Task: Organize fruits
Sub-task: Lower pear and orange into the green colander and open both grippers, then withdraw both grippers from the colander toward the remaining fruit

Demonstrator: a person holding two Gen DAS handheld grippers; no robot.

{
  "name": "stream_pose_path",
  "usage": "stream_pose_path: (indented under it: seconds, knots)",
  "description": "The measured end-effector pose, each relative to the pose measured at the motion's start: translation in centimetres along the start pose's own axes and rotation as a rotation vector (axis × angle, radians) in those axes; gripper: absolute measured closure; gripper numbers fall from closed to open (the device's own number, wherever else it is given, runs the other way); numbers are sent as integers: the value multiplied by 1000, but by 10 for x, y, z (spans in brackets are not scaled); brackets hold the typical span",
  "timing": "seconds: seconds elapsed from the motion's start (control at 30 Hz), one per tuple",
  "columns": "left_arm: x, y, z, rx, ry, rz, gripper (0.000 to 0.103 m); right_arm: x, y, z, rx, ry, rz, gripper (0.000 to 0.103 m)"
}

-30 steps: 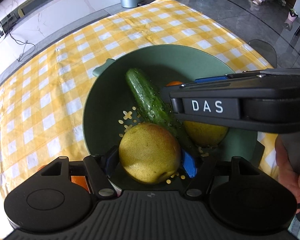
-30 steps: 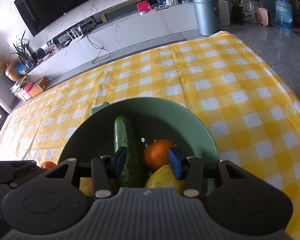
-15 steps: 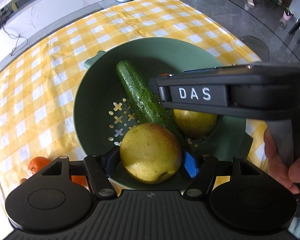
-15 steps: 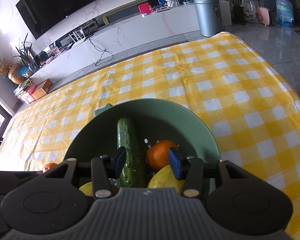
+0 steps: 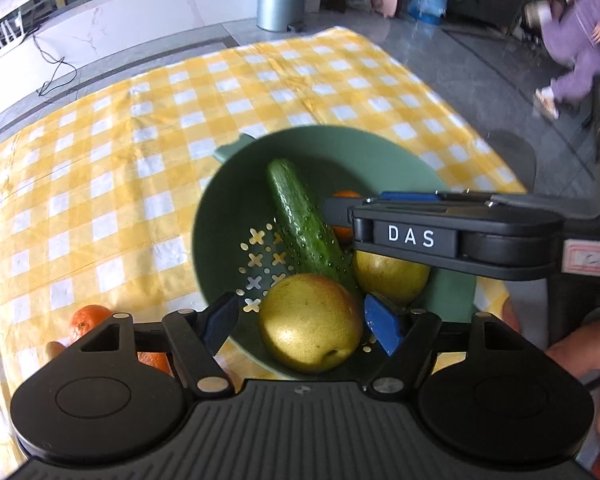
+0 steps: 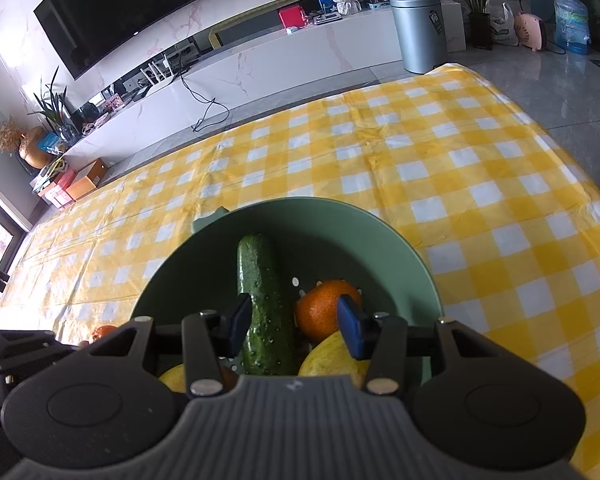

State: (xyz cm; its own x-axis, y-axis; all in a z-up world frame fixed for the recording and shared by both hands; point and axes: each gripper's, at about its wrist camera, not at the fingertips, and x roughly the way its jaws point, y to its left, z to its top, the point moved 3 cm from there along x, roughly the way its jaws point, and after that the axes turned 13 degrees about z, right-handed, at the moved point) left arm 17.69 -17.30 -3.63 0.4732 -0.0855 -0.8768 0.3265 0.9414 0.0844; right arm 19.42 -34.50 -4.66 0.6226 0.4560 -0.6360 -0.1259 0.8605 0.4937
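A yellow-and-white checked tablecloth (image 6: 440, 152) is covering the table and stretching away toward a grey tiled floor, and behind it a long white marble-look cabinet (image 6: 260, 60) is running along the wall under a dark television (image 6: 132, 4). Potted plants and coloured boxes are sitting at the left end of the room, a silver bin (image 6: 418, 32) is standing toward the right, and a water bottle (image 6: 572, 20) is resting farther right; in the left wrist view a person in purple (image 5: 580, 48) is crouching at the far right. On the cloth, left of the bowl, a loose orange (image 5: 88, 320) is lying near the table edge. The green colander bowl (image 5: 400, 152) is sitting on the cloth and holding a cucumber (image 5: 300, 220) lying lengthwise, a near pear (image 5: 310, 322) at its front, a second pear (image 5: 392, 276) to the right and an orange (image 6: 326, 308) beside the cucumber. The left gripper (image 5: 300, 322) is standing wide, its jaws having just been opening, with the near pear lying between the blue pads and the left pad clearly apart from it. The right gripper (image 6: 294, 322) is reaching in over the bowl from the right, its jaws partly open and having just been opening slightly, hovering above the cucumber and orange without gripping either.
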Motion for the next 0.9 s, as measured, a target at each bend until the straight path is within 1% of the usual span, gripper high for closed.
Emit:
stream_pose_path:
  seconds: [0.07,0.2,0.3,0.4,0.53,0.63,0.7,0.73,0.8,0.83,0.9]
  knots:
    - [-10,7,-2,-25,-26,-7,19,-2,2,0,-5,-13,-2,50]
    - [-32,28,-5,-106,-75,17,19,-6,10,0,-36,-40,9,50]
    - [-48,45,-10,-147,-106,40,22,-11,21,-1,-74,-69,27,50]
    - [-61,61,-15,-162,-122,88,24,-18,37,-4,-135,-105,27,46]
    - [-80,80,-27,-142,-158,179,25,-26,58,-15,-148,-146,84,46]
    - [-94,91,-41,-143,-195,221,25,-34,78,-25,-191,-199,101,46]
    - [-97,100,-50,-156,-199,223,25,-38,90,-32,-204,-225,109,45]
    - [-97,104,-53,-166,-198,220,27,-39,95,-36,-203,-232,115,44]
    - [-98,114,-60,-189,-196,214,32,-40,104,-45,-202,-242,124,38]
    - [-97,118,-63,-201,-195,212,34,-40,108,-51,-210,-249,126,38]
    - [-96,125,-71,-217,-193,198,35,-43,118,-61,-236,-264,127,36]
